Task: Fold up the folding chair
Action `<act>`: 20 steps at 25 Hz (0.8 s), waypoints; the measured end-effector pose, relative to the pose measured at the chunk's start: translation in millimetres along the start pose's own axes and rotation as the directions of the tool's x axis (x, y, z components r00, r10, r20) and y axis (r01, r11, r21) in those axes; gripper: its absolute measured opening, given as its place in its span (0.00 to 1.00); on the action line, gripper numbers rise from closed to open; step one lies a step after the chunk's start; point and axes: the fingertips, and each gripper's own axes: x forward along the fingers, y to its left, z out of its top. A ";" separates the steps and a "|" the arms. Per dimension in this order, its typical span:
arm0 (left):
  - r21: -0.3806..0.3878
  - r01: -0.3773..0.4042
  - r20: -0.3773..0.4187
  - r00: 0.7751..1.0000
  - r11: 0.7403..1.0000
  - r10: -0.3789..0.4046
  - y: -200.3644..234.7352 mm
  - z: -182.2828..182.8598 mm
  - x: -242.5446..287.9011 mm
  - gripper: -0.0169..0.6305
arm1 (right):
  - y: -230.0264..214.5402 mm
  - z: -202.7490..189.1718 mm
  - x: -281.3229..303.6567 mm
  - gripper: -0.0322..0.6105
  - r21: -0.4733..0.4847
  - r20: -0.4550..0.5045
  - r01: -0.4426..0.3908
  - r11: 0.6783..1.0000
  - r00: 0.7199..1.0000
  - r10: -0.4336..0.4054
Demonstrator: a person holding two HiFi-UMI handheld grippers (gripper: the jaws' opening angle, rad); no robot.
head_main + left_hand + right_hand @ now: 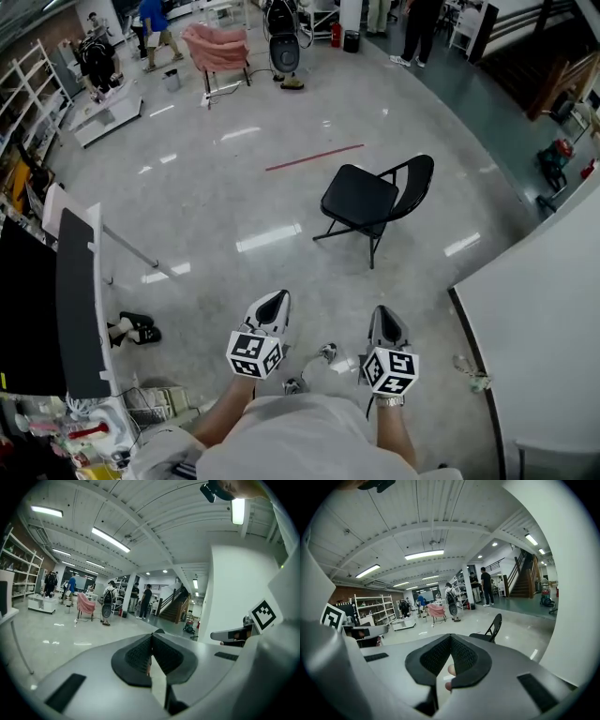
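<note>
Both grippers hover over the pale polished floor, level with each other and well short of the folding chair [375, 202]. The black chair stands unfolded on open floor ahead and a little right, seat toward me and backrest on its far right side. The left gripper [278, 300] has its jaws pressed together on nothing. The right gripper [384, 315] is clenched empty too, and each carries its cube of black-and-white square markers.

Bare floor lies between me and the chair. A thin red line [314, 157] is marked on the floor beyond it, and a white partition [544, 309] rises along the floor's right edge, near the chair. At the left edge stand a black panel [77, 300] and a pair of black shoes [139, 328]. Toward the far edge are a pink-draped chair [217, 47], white shelving [33, 94] and a person in a blue shirt [155, 23]. A dark staircase [534, 47] fills the far right corner.

In the right gripper view the gripper's own body cuts off the chair's legs. The clutter at the near left corner is too small for me to make out.
</note>
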 end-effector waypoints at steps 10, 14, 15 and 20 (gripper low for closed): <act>0.032 -0.004 -0.008 1.000 0.999 0.004 1.7 27.9 84.4 0.04 | -48.8 34.0 68.0 0.06 0.030 0.006 -0.014 0.999 1.000 0.014; 0.034 -0.034 0.022 0.999 0.999 0.033 4.3 37.0 105.3 0.04 | -56.9 54.2 90.3 0.06 -0.007 0.030 -0.037 0.999 0.999 0.037; 0.031 -0.042 0.029 0.999 0.999 0.041 4.6 39.2 109.5 0.04 | -59.1 60.3 93.7 0.06 -0.014 0.040 -0.039 0.999 0.998 0.039; 0.044 -0.023 0.061 0.998 0.999 0.021 3.6 64.4 129.3 0.04 | -65.4 95.8 104.8 0.06 -0.023 0.094 -0.027 0.999 0.995 0.029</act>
